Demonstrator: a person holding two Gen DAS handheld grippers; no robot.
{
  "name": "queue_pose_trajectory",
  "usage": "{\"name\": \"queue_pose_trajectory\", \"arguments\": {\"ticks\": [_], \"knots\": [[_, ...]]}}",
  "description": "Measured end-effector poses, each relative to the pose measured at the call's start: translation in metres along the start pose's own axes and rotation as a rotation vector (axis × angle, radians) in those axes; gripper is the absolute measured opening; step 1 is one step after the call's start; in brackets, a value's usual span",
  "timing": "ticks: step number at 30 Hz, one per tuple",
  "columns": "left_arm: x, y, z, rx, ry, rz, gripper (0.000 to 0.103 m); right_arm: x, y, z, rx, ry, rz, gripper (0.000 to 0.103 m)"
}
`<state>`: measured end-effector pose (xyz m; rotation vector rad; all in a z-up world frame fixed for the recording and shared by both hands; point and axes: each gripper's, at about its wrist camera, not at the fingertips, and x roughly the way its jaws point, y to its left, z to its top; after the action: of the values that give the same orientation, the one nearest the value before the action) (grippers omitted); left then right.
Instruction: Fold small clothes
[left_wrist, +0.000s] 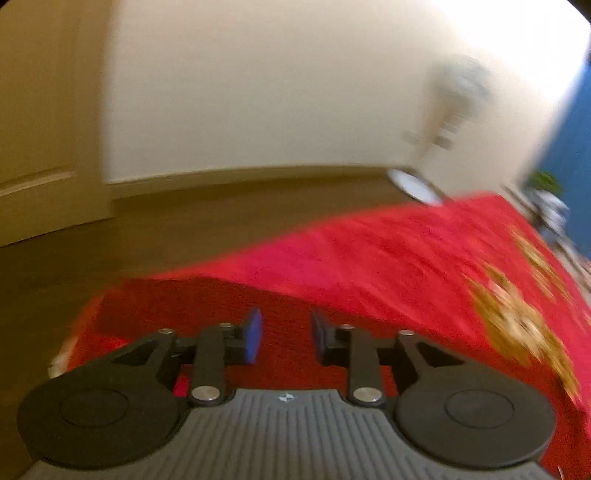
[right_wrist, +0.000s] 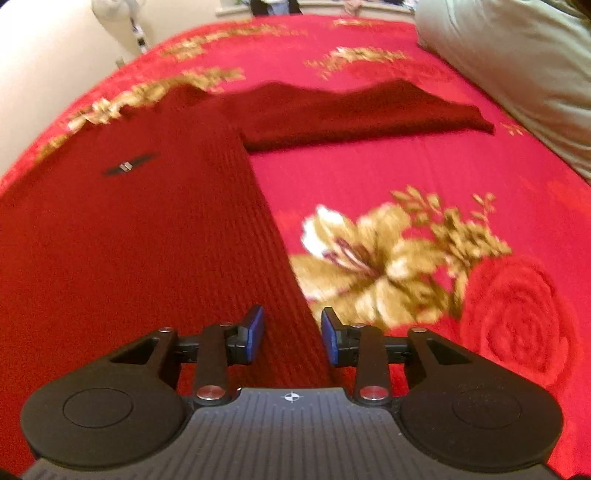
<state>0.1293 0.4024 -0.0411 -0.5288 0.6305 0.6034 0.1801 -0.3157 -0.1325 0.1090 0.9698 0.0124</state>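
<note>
- A dark red ribbed sweater (right_wrist: 140, 229) lies flat on the bed's red floral blanket (right_wrist: 424, 177), one sleeve (right_wrist: 354, 110) stretched out sideways from the body toward the pale pillow (right_wrist: 517, 70).
- The right gripper (right_wrist: 291, 330) hovers low over the sweater's side edge, jaws released and holding nothing; the edge runs between them.
- The left gripper (left_wrist: 284, 338) hangs over dark red knit near the blanket's (left_wrist: 388, 251) corner, jaws parted and empty; the view is blurred.
- Beyond the blanket are a wooden floor (left_wrist: 110, 240) and a cream wall (left_wrist: 258, 92).
</note>
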Motion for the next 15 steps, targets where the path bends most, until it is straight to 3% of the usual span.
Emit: {"name": "queue_pose_trajectory", "arguments": {"ticks": [4, 5, 6, 9, 13, 15], "knots": [[0.015, -0.052, -0.024, 0.146, 0.222, -0.31, 0.046, 0.002, 0.001, -0.004, 0.009, -0.003, -0.006, 0.042], [0.018, -0.067, -0.033, 0.187, 0.274, -0.355, 0.046, 0.001, 0.001, -0.005, 0.012, -0.005, -0.002, 0.038], [0.023, -0.085, -0.043, 0.242, 0.32, -0.385, 0.046, 0.001, 0.001, -0.006, 0.016, -0.007, 0.023, 0.026], [0.033, -0.126, -0.065, 0.383, 0.387, -0.418, 0.047, -0.002, 0.002, -0.007, -0.003, -0.028, 0.034, 0.013], [0.058, -0.157, -0.09, 0.478, 0.448, -0.401, 0.046, -0.009, -0.013, -0.006, 0.068, -0.033, 0.087, 0.007], [0.075, -0.163, -0.094, 0.507, 0.441, -0.309, 0.029, -0.009, -0.016, -0.007, 0.064, -0.016, 0.081, 0.006]]}}
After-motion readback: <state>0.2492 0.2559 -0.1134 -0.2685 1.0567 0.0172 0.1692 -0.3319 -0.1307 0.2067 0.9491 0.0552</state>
